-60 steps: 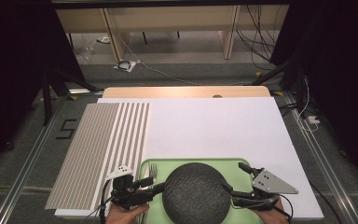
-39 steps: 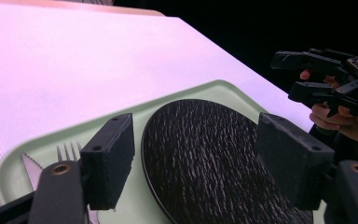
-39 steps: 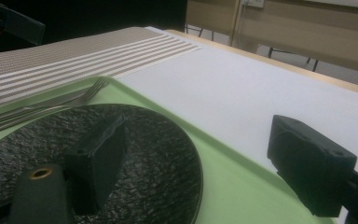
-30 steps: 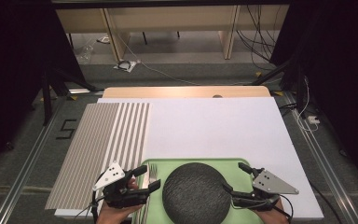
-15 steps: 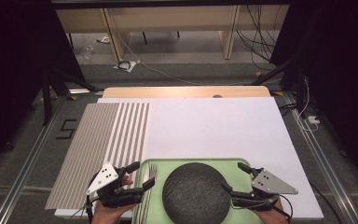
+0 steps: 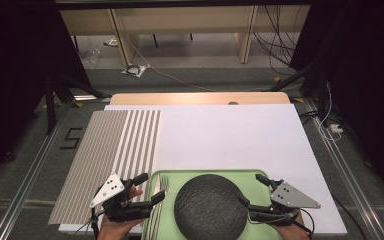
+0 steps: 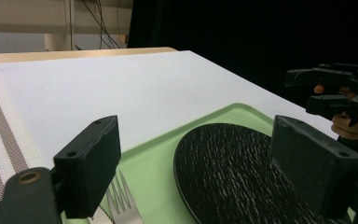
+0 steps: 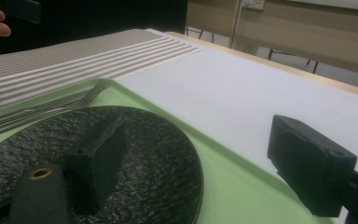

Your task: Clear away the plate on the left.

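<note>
the left gripper [image 6: 147, 189] had backed off the green tray [image 6: 167, 227], jaws just spread empty, right gripper [image 6: 252, 191] jaws spread beside the plate [image 6: 210, 207].

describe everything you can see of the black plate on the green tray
The black plate is round, dark charcoal, with a rough, rippled matte surface like stoneware and a thin raised rim. It lies flat and empty in the middle of the green tray, to the right of a fork that it does not touch. The right tongs hover open over its right edge; no contact is visible.
</note>
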Demonstrator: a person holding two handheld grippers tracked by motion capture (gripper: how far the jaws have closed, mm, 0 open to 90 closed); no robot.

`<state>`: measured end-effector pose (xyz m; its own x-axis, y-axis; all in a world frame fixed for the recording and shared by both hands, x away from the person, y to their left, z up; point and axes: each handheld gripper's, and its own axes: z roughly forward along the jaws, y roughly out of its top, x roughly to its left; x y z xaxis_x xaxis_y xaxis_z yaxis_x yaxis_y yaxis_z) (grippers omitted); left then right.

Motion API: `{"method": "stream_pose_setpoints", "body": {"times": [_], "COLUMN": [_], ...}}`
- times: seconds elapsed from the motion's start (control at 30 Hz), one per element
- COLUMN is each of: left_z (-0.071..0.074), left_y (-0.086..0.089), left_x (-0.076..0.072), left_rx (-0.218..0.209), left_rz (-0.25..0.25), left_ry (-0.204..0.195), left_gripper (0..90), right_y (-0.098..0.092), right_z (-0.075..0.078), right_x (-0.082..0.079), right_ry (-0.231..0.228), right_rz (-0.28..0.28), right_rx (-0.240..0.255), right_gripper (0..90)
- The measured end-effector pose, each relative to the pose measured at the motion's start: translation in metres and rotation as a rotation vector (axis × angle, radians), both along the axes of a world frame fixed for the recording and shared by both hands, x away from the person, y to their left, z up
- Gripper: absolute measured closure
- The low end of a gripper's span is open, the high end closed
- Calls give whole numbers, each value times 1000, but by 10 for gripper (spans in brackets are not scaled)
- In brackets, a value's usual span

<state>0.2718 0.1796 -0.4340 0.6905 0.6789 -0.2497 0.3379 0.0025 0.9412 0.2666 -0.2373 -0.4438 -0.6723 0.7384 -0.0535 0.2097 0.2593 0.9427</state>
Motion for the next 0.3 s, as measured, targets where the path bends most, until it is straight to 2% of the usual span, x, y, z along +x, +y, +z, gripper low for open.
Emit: {"method": "stream_pose_setpoints", "body": {"times": [0.3], "left_z": [0], "left_y": [0], "left_x": [0], "left_rx": [1], "left_rz": [7], "left_ry": [-6], "left_gripper": [161], "right_y": [0], "right_z": [0], "right_x": [0], "right_ry": [-1], "right_rz": [0], "right_rx": [0], "right_gripper": [206]}}
